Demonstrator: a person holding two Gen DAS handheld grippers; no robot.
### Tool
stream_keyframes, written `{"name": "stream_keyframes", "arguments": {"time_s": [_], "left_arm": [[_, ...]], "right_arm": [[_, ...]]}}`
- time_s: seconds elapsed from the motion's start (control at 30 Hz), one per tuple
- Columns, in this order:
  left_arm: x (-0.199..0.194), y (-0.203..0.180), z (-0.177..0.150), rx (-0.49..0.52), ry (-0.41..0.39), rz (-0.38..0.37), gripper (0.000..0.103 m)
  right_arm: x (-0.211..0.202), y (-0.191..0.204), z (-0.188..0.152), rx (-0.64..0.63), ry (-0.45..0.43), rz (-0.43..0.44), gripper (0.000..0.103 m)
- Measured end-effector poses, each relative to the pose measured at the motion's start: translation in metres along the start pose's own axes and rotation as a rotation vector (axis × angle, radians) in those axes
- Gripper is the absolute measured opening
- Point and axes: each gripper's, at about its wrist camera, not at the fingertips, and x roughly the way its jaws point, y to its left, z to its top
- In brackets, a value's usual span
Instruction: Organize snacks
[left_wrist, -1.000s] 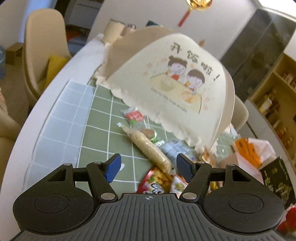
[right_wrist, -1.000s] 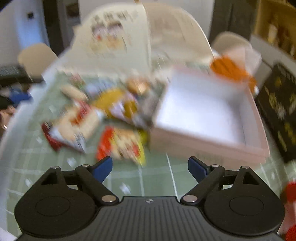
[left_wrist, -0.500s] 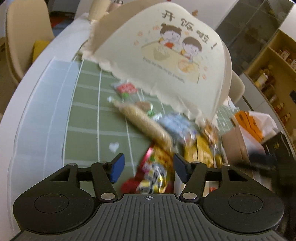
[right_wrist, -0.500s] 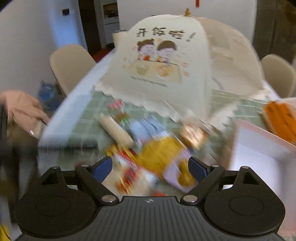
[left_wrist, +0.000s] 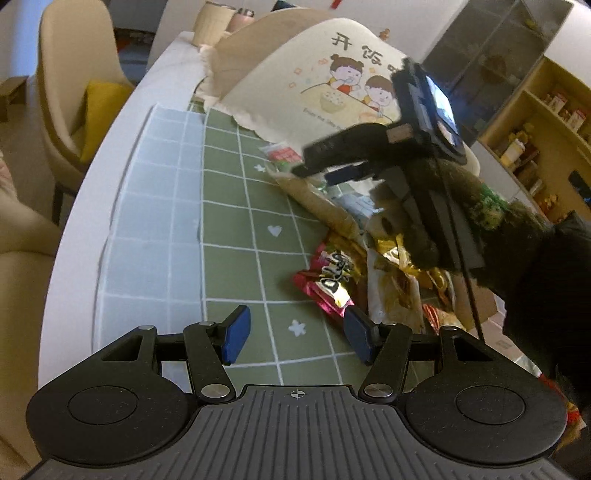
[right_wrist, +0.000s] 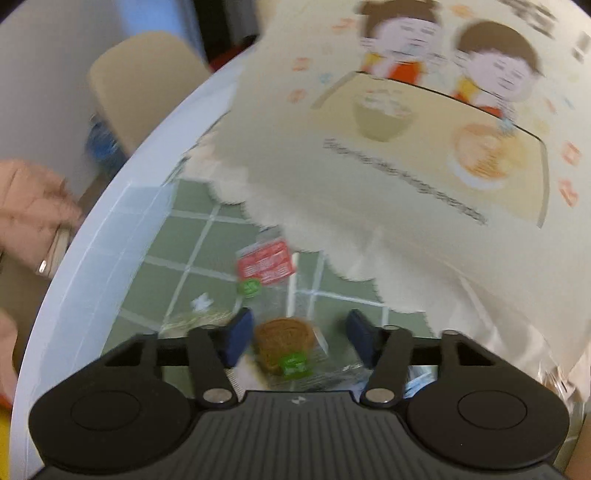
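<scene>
Closing right tongs (right_wrist: 295, 341) seemingly around cookie packet (right_wrist: 286, 345).

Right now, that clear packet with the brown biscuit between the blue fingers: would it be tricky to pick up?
Probably a bit. The biscuit packet has a glossy, crinkled clear wrapper, so it may slip. It looks small and likely light. The biscuit inside could crack if the right gripper, whose jaws have just been closing around it, squeezes hard.

The food cover (left_wrist: 332, 92) bears the characters "开饭" above two cartoon children.
</scene>
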Motion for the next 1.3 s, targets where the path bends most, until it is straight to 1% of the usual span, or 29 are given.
{"name": "stream_keyframes", "arguments": {"time_s": [0.07, 0.1, 0.17, 0.2, 0.3, 0.4, 0.5, 0.53, 0.57, 0.6, 0.67, 0.7, 0.73, 0.8, 0.9, 1.0, 1.07, 1.1, 1.17, 1.2, 1.23, 1.27, 1.3], "left_arm": [[0.000, 0.006, -0.001, -0.038, 0.000, -0.006, 0.062], [0.001, 0.009, -0.001, -0.058, 0.002, -0.010, 0.062], [0.004, 0.012, 0.000, -0.084, 0.006, -0.016, 0.062], [0.005, 0.012, 0.001, -0.095, 0.008, -0.021, 0.062], [0.007, 0.008, 0.000, -0.120, 0.023, -0.049, 0.062], [0.003, 0.001, -0.001, -0.122, -0.003, -0.040, 0.062], [0.001, -0.005, 0.003, -0.113, -0.003, -0.036, 0.062], [0.002, -0.007, 0.003, -0.105, 0.007, -0.026, 0.062], [0.003, -0.010, 0.003, -0.097, 0.015, -0.013, 0.062], [0.004, -0.012, 0.003, -0.088, 0.021, -0.003, 0.062], [0.006, -0.017, 0.001, -0.062, 0.029, 0.003, 0.062], [0.007, -0.020, 0.000, -0.042, 0.036, -0.005, 0.062], [0.008, -0.023, -0.001, -0.021, 0.045, -0.013, 0.062], [0.010, -0.030, -0.004, 0.042, 0.067, -0.017, 0.062], [0.013, -0.036, -0.008, 0.129, 0.095, -0.007, 0.062], [0.013, -0.036, -0.011, 0.170, 0.116, -0.024, 0.059], [0.011, -0.034, -0.011, 0.175, 0.125, -0.041, 0.059], [0.010, -0.032, -0.011, 0.174, 0.130, -0.053, 0.059], [0.010, -0.031, -0.011, 0.167, 0.135, -0.069, 0.059], [0.010, -0.031, -0.011, 0.165, 0.136, -0.071, 0.058], [0.012, -0.032, -0.009, 0.164, 0.138, -0.070, 0.058], [0.015, -0.033, -0.007, 0.165, 0.140, -0.065, 0.058], [0.018, -0.034, -0.006, 0.166, 0.144, -0.054, 0.057]], "right_arm": [[-0.009, 0.004, -0.009, -0.011, 0.026, 0.016, 0.037], [-0.015, 0.005, -0.017, -0.004, 0.035, 0.038, 0.034], [-0.028, 0.006, -0.037, 0.010, 0.052, 0.096, 0.031], [-0.035, 0.008, -0.048, 0.023, 0.063, 0.120, 0.027], [-0.056, 0.012, -0.085, 0.063, 0.088, 0.203, 0.021], [-0.077, 0.019, -0.121, 0.088, 0.110, 0.273, 0.017], [-0.100, 0.024, -0.147, 0.080, 0.116, 0.296, 0.017], [-0.109, 0.025, -0.152, 0.061, 0.104, 0.297, 0.017], [-0.121, 0.025, -0.154, 0.031, 0.073, 0.281, 0.017], [-0.133, 0.023, -0.152, 0.002, 0.031, 0.243, 0.019], [-0.144, 0.018, -0.142, -0.056, -0.060, 0.125, 0.041], [-0.145, 0.015, -0.134, -0.091, -0.094, 0.064, 0.070], [-0.141, 0.011, -0.125, -0.118, -0.120, 0.013, 0.085], [-0.121, -0.003, -0.105, -0.151, -0.147, -0.038, 0.085], [-0.075, -0.015, -0.074, -0.202, -0.088, -0.092, 0.085], [-0.042, -0.021, -0.055, -0.280, -0.042, -0.115, 0.085], [-0.030, -0.024, -0.049, -0.296, -0.015, -0.101, 0.085], [-0.023, -0.027, -0.046, -0.278, 0.027, -0.079, 0.085], [-0.022, -0.033, -0.043, -0.211, 0.062, -0.039, 0.085], [-0.024, -0.035, -0.045, -0.176, 0.085, -0.011, 0.080], [-0.027, -0.037, -0.048, -0.141, 0.093, 0.003, 0.066], [-0.033, -0.036, -0.052, -0.113, 0.090, 0.002, 0.060], [-0.039, -0.035, -0.056, -0.088, 0.093, 0.006, 0.059]]}}
